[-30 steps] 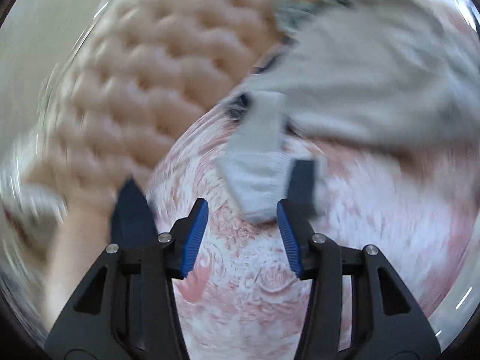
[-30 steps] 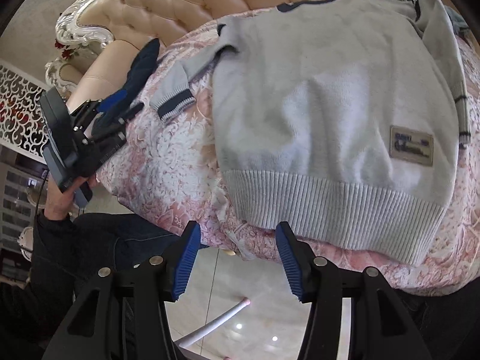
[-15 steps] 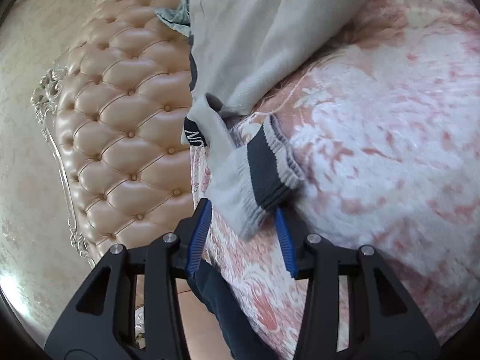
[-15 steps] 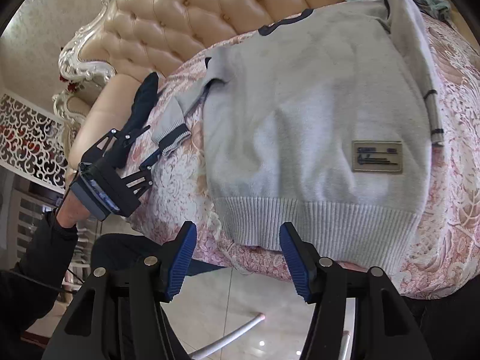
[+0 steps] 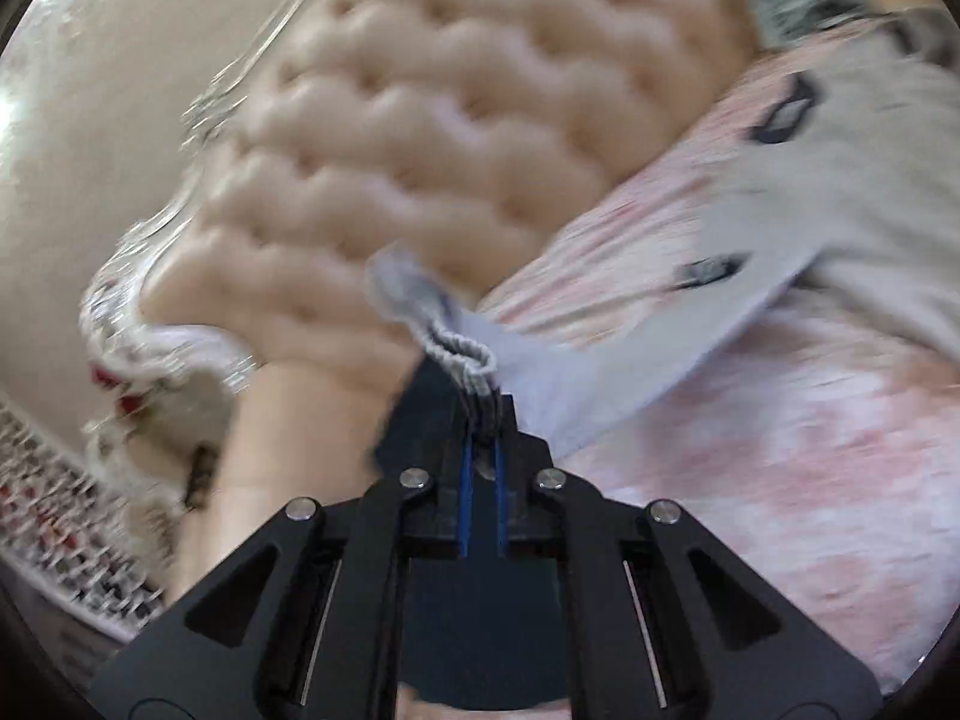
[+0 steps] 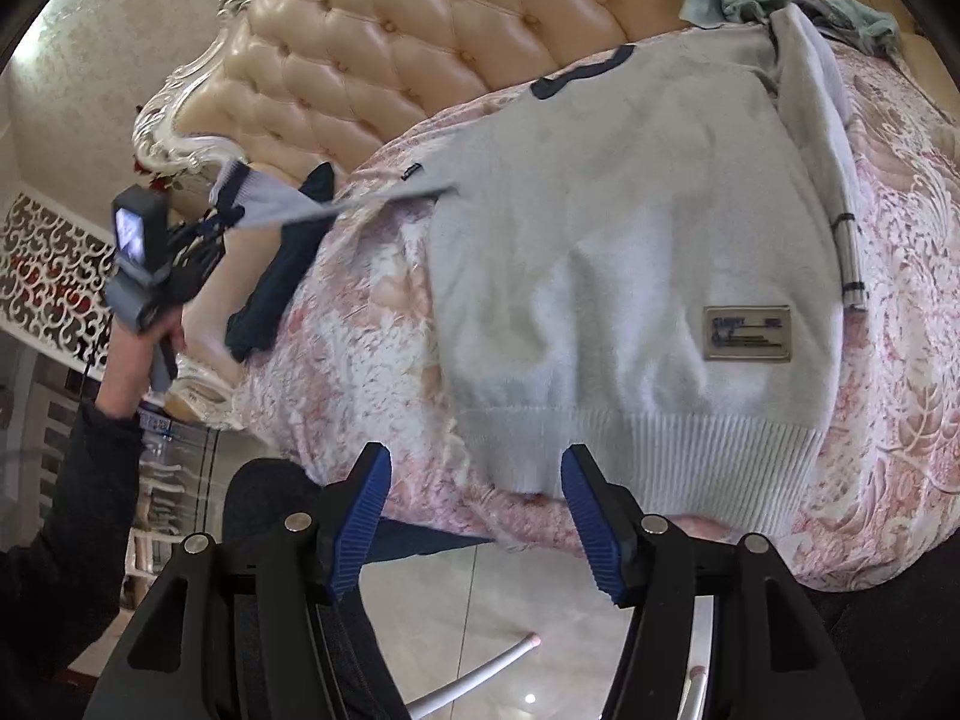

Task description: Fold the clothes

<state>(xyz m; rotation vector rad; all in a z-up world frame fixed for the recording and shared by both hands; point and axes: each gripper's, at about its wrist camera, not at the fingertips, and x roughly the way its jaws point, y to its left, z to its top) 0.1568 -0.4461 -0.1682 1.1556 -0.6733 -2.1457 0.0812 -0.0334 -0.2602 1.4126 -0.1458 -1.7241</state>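
Nearby, navy garment (image 6: 282, 264) – left gripper (image 5: 480, 438) clamps sweater (image 6: 630, 240) cuff, right gripper (image 6: 474, 516) gapes.

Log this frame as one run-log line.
task: fold clothes | left hand-held gripper: shut on sleeve cuff, lifted off bedspread | right hand-held gripper: open at sweater hem | stage: sleeve fold starting

A rectangular patch (image 6: 746, 333) on the grey sweater (image 6: 630, 252) carries printed lettering (too small to read). No other text is legible.
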